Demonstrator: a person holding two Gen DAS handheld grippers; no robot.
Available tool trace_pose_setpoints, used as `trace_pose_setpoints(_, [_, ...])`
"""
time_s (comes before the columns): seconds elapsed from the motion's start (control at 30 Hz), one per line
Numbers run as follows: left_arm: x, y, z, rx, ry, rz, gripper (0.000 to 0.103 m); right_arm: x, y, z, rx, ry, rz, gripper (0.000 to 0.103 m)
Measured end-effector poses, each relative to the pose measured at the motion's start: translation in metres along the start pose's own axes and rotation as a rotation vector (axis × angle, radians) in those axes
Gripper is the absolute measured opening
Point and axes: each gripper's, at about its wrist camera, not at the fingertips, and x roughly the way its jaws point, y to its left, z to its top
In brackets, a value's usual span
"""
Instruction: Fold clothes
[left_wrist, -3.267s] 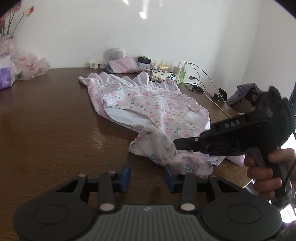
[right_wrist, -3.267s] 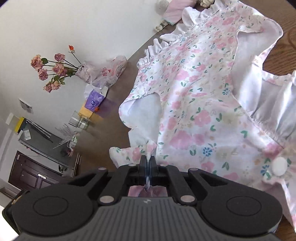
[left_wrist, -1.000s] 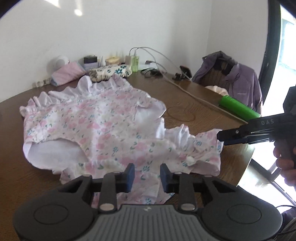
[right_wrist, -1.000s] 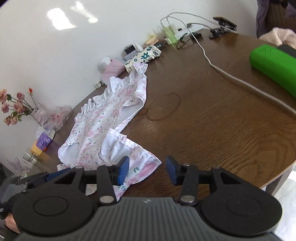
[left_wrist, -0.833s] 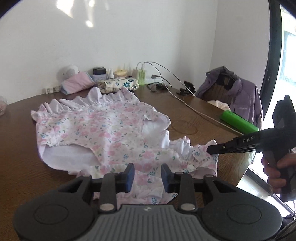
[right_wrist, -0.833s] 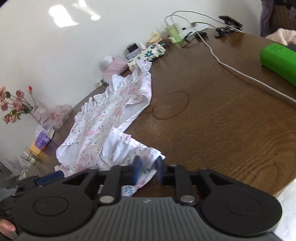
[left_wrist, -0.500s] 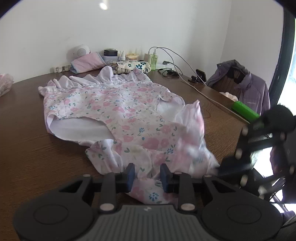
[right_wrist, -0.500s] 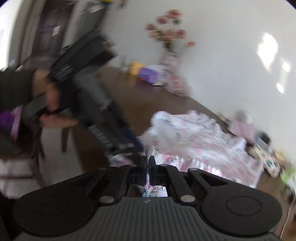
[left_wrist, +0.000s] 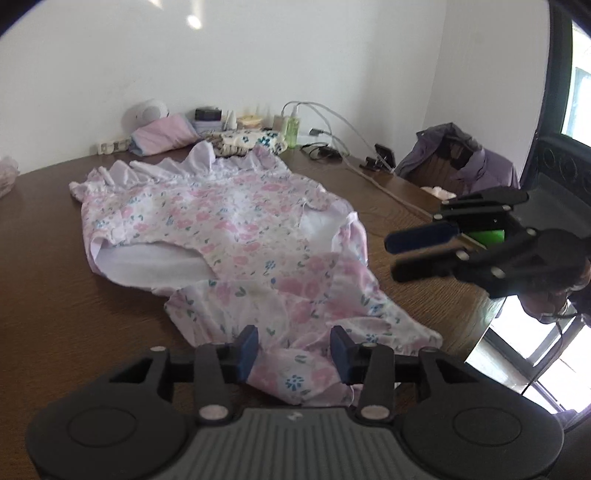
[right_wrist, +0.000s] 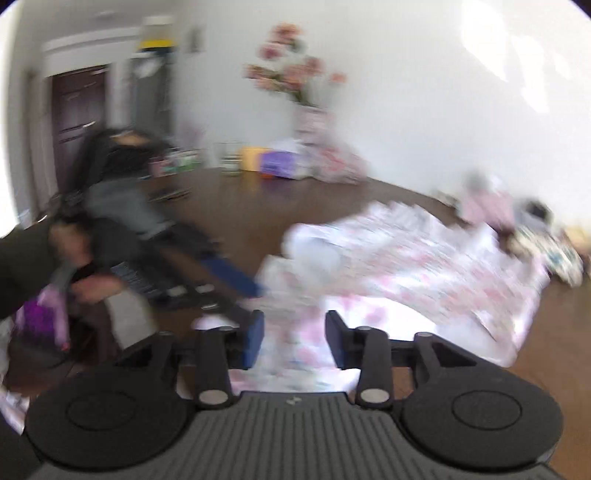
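Observation:
A pink floral garment (left_wrist: 236, 236) with white ruffled edges lies spread on the brown wooden table (left_wrist: 44, 258). Its near end is bunched in folds by the table's front edge. My left gripper (left_wrist: 293, 350) is open, its blue pads on either side of the nearest fold, holding nothing. My right gripper (left_wrist: 391, 254) hovers open at the right, above the table beside the garment. In the blurred right wrist view, the right gripper (right_wrist: 294, 338) is open above the garment (right_wrist: 406, 266), and the left gripper's blue fingers (right_wrist: 236, 277) reach in from the left.
At the table's far edge lie a folded pink cloth (left_wrist: 162, 134), a floral pouch (left_wrist: 247, 142), small bottles and white cables (left_wrist: 332, 125). A purple jacket (left_wrist: 454, 155) hangs on a chair at the right. A green cylinder (left_wrist: 485, 235) lies behind the right gripper. Flowers (right_wrist: 295, 74) stand at the far left.
My right gripper was shut on the garment's edge and lifted it over; it is now open and the cloth lies down on the table. My left gripper has opened wider.

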Motion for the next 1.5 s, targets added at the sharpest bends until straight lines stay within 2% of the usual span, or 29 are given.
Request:
trace_pose_setpoints(0.03, [0.002, -0.001, -0.002, 0.009, 0.006, 0.009, 0.034, 0.011, -0.005, 0.001, 0.024, 0.040, -0.042, 0.024])
trace_pose_setpoints(0.07, [0.001, -0.004, -0.004, 0.029, 0.004, 0.010, 0.034, 0.022, -0.009, 0.002, 0.053, 0.063, -0.048, 0.023])
trace_pose_setpoints(0.13, [-0.001, -0.010, -0.009, 0.079, 0.013, 0.009, 0.034, 0.035, -0.015, 0.005, 0.116, 0.056, -0.020, 0.023])
trace_pose_setpoints(0.23, [-0.005, -0.016, -0.013, 0.157, 0.033, 0.034, 0.034, 0.062, -0.015, 0.009, 0.097, 0.139, -0.038, 0.023])
trace_pose_setpoints(0.27, [-0.009, -0.016, -0.012, 0.169, 0.041, 0.037, 0.034, 0.063, -0.014, 0.010, 0.078, 0.144, -0.052, 0.023])
trace_pose_setpoints(0.33, [-0.019, -0.015, -0.012, 0.180, 0.032, 0.037, 0.034, 0.047, -0.016, 0.014, 0.077, 0.097, -0.042, 0.024])
trace_pose_setpoints(0.43, [-0.027, -0.020, -0.007, 0.237, 0.019, 0.016, 0.036, 0.009, -0.007, 0.013, 0.019, 0.000, 0.057, 0.027])
trace_pose_setpoints(0.47, [-0.026, -0.023, -0.005, 0.267, 0.016, 0.003, 0.037, -0.004, 0.003, 0.011, -0.026, -0.021, 0.126, 0.029])
trace_pose_setpoints(0.5, [-0.024, -0.025, -0.003, 0.293, 0.020, -0.012, 0.037, -0.009, 0.016, 0.007, -0.077, -0.014, 0.186, 0.037])
trace_pose_setpoints(0.53, [-0.019, -0.027, -0.002, 0.317, 0.032, -0.018, 0.037, -0.013, 0.028, 0.003, -0.128, -0.001, 0.240, 0.040])
trace_pose_setpoints(0.63, [-0.003, -0.029, 0.001, 0.366, 0.090, 0.014, 0.037, -0.004, 0.057, -0.013, -0.279, 0.042, 0.258, 0.041])
trace_pose_setpoints(0.73, [0.001, -0.028, 0.000, 0.406, 0.111, 0.018, 0.037, 0.012, 0.060, -0.020, -0.301, 0.074, 0.215, 0.033])
trace_pose_setpoints(0.77, [0.001, -0.028, 0.000, 0.411, 0.113, 0.018, 0.037, 0.015, 0.055, -0.020, -0.285, 0.078, 0.196, 0.016])
trace_pose_setpoints(0.8, [0.001, -0.028, 0.001, 0.417, 0.116, 0.018, 0.037, 0.018, 0.050, -0.021, -0.266, 0.082, 0.176, 0.006])
trace_pose_setpoints(1.0, [0.012, -0.040, 0.006, 0.479, 0.133, 0.031, 0.040, -0.001, 0.017, -0.022, -0.121, 0.046, 0.171, 0.004])
trace_pose_setpoints(1.07, [0.016, -0.042, 0.007, 0.487, 0.144, 0.029, 0.039, -0.005, 0.019, -0.023, -0.132, 0.042, 0.177, 0.004])
trace_pose_setpoints(1.1, [0.018, -0.043, 0.008, 0.492, 0.149, 0.029, 0.034, -0.007, 0.020, -0.023, -0.139, 0.040, 0.180, 0.004])
trace_pose_setpoints(1.17, [0.018, -0.042, 0.009, 0.487, 0.158, 0.010, 0.024, -0.007, 0.021, -0.024, -0.152, 0.041, 0.194, 0.004])
trace_pose_setpoints(1.23, [0.016, -0.040, 0.008, 0.487, 0.157, -0.004, 0.007, -0.006, 0.023, -0.024, -0.160, 0.044, 0.219, 0.004])
trace_pose_setpoints(1.33, [0.005, -0.035, 0.001, 0.495, 0.135, -0.072, 0.006, -0.006, 0.026, -0.025, -0.189, 0.059, 0.263, 0.004])
trace_pose_setpoints(1.5, [-0.014, -0.015, -0.009, 0.461, 0.119, -0.240, 0.007, -0.015, 0.026, -0.023, -0.226, 0.103, 0.359, 0.008])
